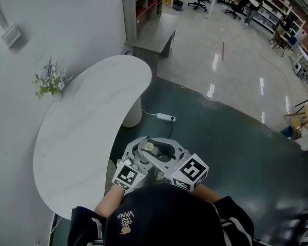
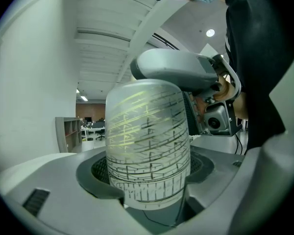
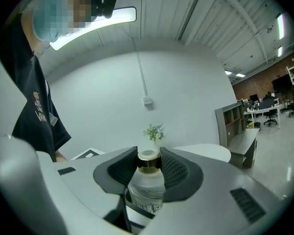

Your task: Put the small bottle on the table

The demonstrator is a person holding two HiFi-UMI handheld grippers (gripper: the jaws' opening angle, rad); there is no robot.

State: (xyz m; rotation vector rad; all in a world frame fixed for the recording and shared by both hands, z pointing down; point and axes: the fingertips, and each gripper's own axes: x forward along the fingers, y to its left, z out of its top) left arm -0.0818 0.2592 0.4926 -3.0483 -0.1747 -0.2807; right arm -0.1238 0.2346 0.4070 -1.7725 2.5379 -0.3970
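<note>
The small bottle is not yet set down. The white table lies ahead to the person's left, apart from both tools. The left gripper clamps the bottle's body and the right gripper pinches its gold-collared neck, close to the chest (carrying and placing remain, I judge). The curved tabletop stands on a green mat in an open office, with flowers at its wall side.

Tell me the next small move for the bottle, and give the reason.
Probably carry the bottle sideways toward the white table. The left claw grips its body and the right claw its cap, and in the head view it hangs over the dark floor just beside the table's edge, not above the top.
</note>
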